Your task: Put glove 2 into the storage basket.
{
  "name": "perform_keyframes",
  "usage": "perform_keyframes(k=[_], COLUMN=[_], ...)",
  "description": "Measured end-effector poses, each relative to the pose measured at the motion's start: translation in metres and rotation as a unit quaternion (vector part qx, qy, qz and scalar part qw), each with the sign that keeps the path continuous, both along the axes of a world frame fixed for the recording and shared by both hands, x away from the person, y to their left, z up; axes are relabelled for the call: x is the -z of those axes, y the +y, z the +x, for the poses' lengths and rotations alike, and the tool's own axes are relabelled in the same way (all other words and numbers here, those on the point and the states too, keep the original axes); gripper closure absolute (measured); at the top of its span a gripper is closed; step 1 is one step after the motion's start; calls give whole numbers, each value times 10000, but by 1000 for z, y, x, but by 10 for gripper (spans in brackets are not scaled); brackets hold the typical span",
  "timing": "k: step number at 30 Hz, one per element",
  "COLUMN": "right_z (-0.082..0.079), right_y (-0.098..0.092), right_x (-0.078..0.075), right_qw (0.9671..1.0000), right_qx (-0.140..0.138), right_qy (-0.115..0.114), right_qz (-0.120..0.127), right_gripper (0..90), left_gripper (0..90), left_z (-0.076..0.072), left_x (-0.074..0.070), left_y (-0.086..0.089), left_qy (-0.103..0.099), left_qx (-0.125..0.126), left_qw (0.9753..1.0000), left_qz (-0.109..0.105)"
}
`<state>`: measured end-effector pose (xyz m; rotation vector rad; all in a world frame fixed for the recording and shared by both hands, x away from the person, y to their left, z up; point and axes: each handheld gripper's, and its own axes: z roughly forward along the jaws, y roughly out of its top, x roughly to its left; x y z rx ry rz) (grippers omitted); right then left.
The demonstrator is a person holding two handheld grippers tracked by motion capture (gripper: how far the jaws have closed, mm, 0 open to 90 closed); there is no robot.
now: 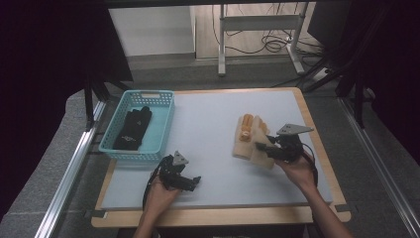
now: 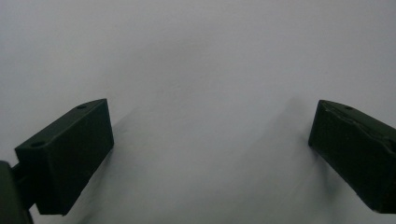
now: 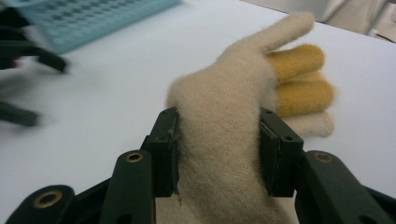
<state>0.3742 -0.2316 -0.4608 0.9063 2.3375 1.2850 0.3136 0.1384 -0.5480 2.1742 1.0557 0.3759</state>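
**Cream glove clamped by the right gripper, left gripper spread over bare table**

Nearest the camera, at the bottom of the high view, the person's two forearms are seen coming in over the wooden front edge of the pale grey-white table top [image 1: 213, 148]. At the far left of the table, a light blue perforated plastic basket [image 1: 161, 124] is set by the edge, and a black fabric glove [image 1: 133, 128] is laid inside it. Just in front of the basket's near right corner, the left gripper [image 1: 190, 182] is held low over the table. In the left gripper view its two black jaws are seen spread wide apart, with nothing but the bare surface between them.

Towards the right of the table, a fluffy cream knitted glove with mustard-yellow fingers [image 1: 250, 139] is found, well apart from the basket. Its yellow fingers are pointed away from the person, and its cuff end is met by the right gripper [image 1: 262, 147], which is held in the person's right hand [image 1: 297, 171]. In the right gripper view the cream wool [image 3: 219, 135] is seen pinched between the two black jaws, which are pressed against it from both sides near the cuff. The thumb of the glove is stuck out upward and away, and the yellow fingers are bunched beyond the right-hand jaw. Whether the glove is lifted off the table cannot be told.
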Motion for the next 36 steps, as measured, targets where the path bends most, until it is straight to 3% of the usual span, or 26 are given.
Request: perform_keyframes(k=[1,3,4,7,8,9,12,13,15,16,17,22,24,25,29,36], right_z=[-11,-15,-22,-26,-28,-28,-29,-29,-31,-31,-31,-26,-24,-24,-17,15], right_y=[16,24,42,58,76,76,102,102,113,113,114,94,74,74,50,34], right_x=[-1,0,2,8,17,17,41,41,55,55,55,43,41,41,48,46], right_qw=[9997,9994,9985,9977,9969,9969,9964,9964,9960,9960,9958,9973,9979,9979,9983,9987], right_qx=[-226,-338,-532,-663,-750,-750,-756,-756,-768,-768,-781,-588,-430,-430,-169,142], right_qy=[-25,-12,48,172,207,207,296,296,435,435,471,435,456,456,400,407], right_qz=[-36,-64,-79,-15,-119,-119,-238,-238,-145,-145,-128,-6,-144,-144,-381,-276], right_gripper=[536,535,533,532,529,529,515,515,421,421,336,312,451,451,618,620], left_gripper=[2,0,0,0,0,0,1,0,0,0,0,0,0,0,0,0], left_z=[-1,-1,-2,-2,-3,-3,-3,-3,-3,-3,-3,-3,-3,-3,-3,-3], left_x=[0,0,1,1,2,2,2,2,2,2,3,3,3,2,3,3], left_y=[4,7,11,16,20,20,22,22,22,22,22,22,22,23,22,22], left_qy=[10,17,28,31,25,25,20,20,25,25,28,36,36,44,38,42], left_qx=[-66,-111,-173,-197,-232,-232,-258,-258,-257,-257,-259,-251,-259,-234,-243,-246], left_qw=[10000,9999,9998,9998,9997,9997,9996,9996,9996,9996,9996,9996,9996,9997,9997,9997], left_qz=[-2,-3,-27,-15,-44,-44,-79,-79,-87,-87,-94,-86,-100,-68,-82,-85])
